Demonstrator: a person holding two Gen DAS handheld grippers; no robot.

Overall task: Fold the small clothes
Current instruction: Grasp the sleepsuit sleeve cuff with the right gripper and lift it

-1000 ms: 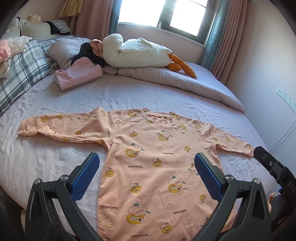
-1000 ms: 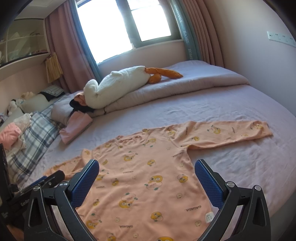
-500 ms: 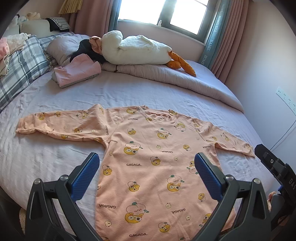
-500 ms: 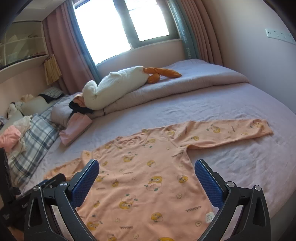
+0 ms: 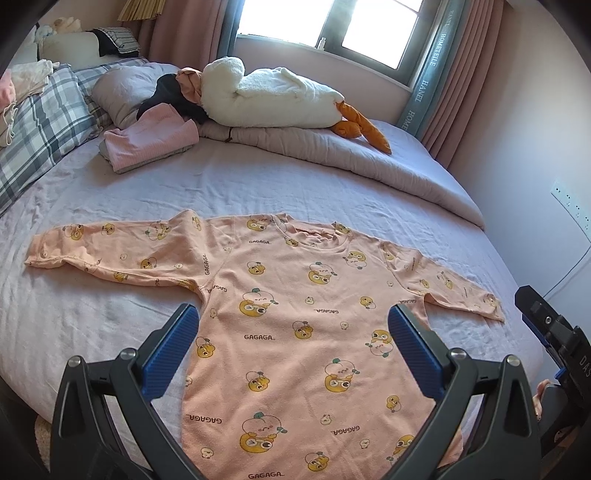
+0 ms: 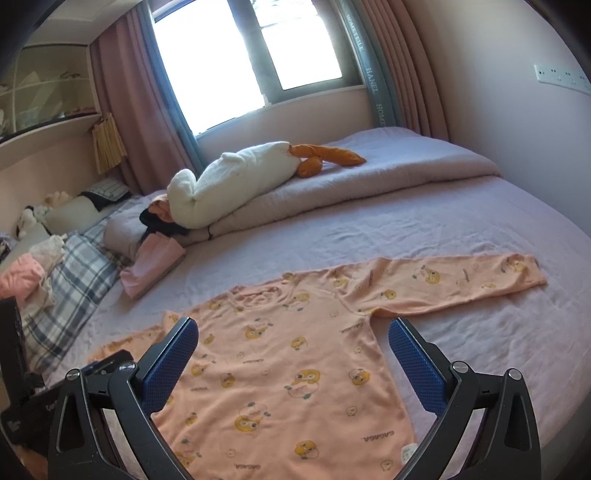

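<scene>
Bedroom with a window [image 5: 325,26] and pink curtains [image 6: 410,66]. Big bed [image 5: 277,184] with a lilac sheet. Rolled grey duvet [image 5: 369,162] along the far side, white goose plush [image 5: 266,98] with orange feet lying on it. Plaid pillow [image 5: 40,122] at the far left, grey pillow [image 5: 118,88] beside it. Folded pink clothes [image 5: 147,140] near the pillows, well apart from the shirt. Peach long-sleeve shirt [image 5: 295,321] with a cartoon print lies flat on the near part of the bed, front up, neck toward the window, both sleeves spread out sideways, hem at the bed's near edge. Left gripper [image 5: 293,347] above the shirt's lower body, blue fingers [image 5: 170,354] spread wide, gripping nothing. Right gripper [image 6: 293,354] above the shirt's right side, fingers [image 6: 417,369] spread wide too, empty.
</scene>
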